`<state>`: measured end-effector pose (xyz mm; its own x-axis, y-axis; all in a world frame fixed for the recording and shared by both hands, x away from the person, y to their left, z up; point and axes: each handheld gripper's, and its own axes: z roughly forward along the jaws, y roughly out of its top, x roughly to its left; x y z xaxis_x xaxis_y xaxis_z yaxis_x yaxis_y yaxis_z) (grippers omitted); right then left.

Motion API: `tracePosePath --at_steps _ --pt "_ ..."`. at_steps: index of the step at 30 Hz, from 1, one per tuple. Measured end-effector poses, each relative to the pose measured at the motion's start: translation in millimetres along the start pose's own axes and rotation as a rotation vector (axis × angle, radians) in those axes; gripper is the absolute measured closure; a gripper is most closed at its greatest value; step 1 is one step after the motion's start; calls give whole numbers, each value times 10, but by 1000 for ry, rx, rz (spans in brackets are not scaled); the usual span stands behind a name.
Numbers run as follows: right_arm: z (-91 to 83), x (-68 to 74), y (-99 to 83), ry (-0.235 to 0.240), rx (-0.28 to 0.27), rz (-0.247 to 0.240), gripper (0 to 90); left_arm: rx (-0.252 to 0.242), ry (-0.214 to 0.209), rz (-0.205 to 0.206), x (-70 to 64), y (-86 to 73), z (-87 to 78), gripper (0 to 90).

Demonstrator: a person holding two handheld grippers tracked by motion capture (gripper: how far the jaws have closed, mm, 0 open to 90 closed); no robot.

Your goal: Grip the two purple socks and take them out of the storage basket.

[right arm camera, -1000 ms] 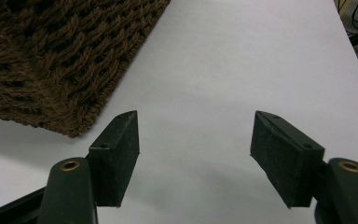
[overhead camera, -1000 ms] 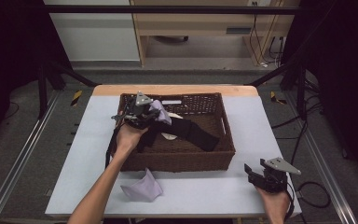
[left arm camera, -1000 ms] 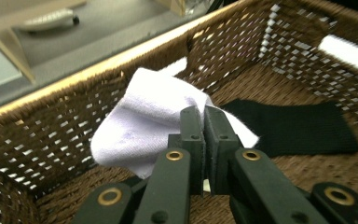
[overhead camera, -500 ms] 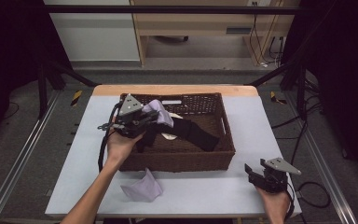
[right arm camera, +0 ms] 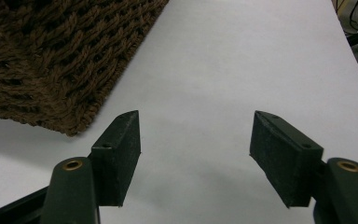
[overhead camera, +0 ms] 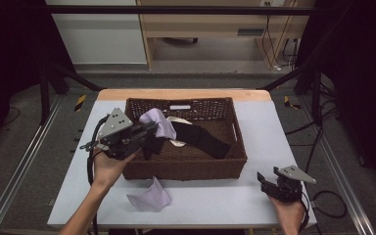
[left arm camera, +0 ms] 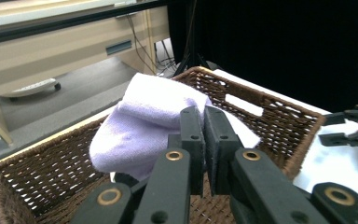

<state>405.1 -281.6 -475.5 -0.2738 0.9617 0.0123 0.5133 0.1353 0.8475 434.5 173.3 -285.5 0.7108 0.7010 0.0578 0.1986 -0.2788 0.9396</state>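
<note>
1. Left gripper [overhead camera: 149,128] is clamped on a pale lilac folded cloth [left arm camera: 144,119], held above the left end of the brown woven wicker basket [overhead camera: 183,169].
2. Black fabric piece [overhead camera: 203,139] lies inside the basket on a cream cloth [overhead camera: 177,121].
3. Second lilac cloth [overhead camera: 148,197] lies on the white table [overhead camera: 264,127], just in front of the basket.
4. Right gripper [right arm camera: 193,154] rests at the table's near right corner, jaws spread apart, holding nothing.
</note>
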Motion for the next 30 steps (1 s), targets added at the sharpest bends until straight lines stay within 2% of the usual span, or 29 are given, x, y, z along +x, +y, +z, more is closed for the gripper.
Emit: tracePosePath --at_steps 7,9,14,17,22,30 --pt "-6 -1 -1 1 2 0 340 -24 -22 4 -92 -27 -178 861" --pt "-9 2 -2 2 1 0 342 -36 -40 6 -146 -57 -262 861" --pt "-8 2 -4 3 0 -4 345 -45 -66 16 -239 -113 -337 861" --pt "-13 5 -4 3 -3 -3 346 -38 -90 24 -334 -188 -362 862" --pt "-17 6 -5 4 -4 -3 349 -21 -116 25 -417 -284 -361 862" --pt "-17 11 -6 6 0 -4 356 42 -162 26 -576 -522 -266 861"
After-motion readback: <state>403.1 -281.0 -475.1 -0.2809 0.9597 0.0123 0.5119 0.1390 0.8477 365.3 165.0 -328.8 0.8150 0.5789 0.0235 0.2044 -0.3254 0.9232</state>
